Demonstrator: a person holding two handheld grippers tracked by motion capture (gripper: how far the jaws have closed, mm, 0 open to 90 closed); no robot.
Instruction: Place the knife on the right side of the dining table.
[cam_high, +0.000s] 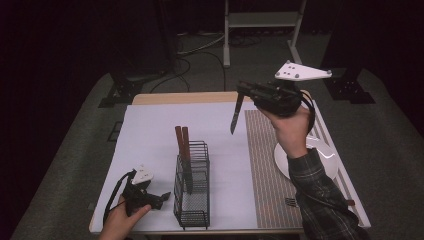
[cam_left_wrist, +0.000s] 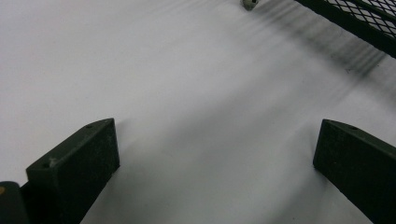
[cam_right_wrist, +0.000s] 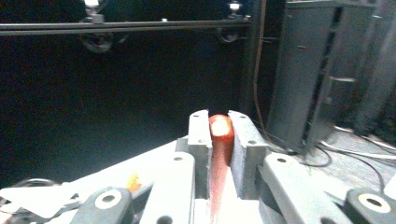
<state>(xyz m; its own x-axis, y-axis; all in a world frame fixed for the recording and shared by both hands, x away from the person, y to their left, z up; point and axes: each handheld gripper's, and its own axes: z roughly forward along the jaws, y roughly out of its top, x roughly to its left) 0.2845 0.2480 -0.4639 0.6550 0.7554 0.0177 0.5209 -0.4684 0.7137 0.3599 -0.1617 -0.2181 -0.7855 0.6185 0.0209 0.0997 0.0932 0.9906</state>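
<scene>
High view is showing two grippers, one wire rack, three knives, one plate and one fork on a white-covered table (cam_high: 150, 130). Starting at seven o'clock, the left gripper (cam_high: 162, 198) is resting low on the table near the front edge, held in the person's left hand (cam_high: 120, 220), its jaws standing wide apart with nothing between them; in the left gripper view the two black jaws are lying spread over the bare white surface, with the mesh of the rack crossing the two o'clock corner. Just to the right, at six o'clock, one black wire rack (cam_high: 192, 192) is standing upright, and two knives (cam_high: 183, 150) with reddish-brown handles are sitting in it side by side, handles up, blades down inside the wire. Further right, at one o'clock and well above the table, the right gripper (cam_high: 243, 91) is clamping a third knife (cam_high: 236, 116) by its handle, the blade hanging down toward the table; in the right gripper view the jaws are pressing on both sides of the orange-red handle (cam_right_wrist: 221, 135). At four o'clock, one white plate (cam_high: 327, 155) is lying on a striped mat (cam_high: 267, 165), partly hidden by the person's right hand (cam_high: 290, 132) and plaid sleeve (cam_high: 320, 195). One fork (cam_high: 291, 202) is lying on the mat near the front edge.
</scene>
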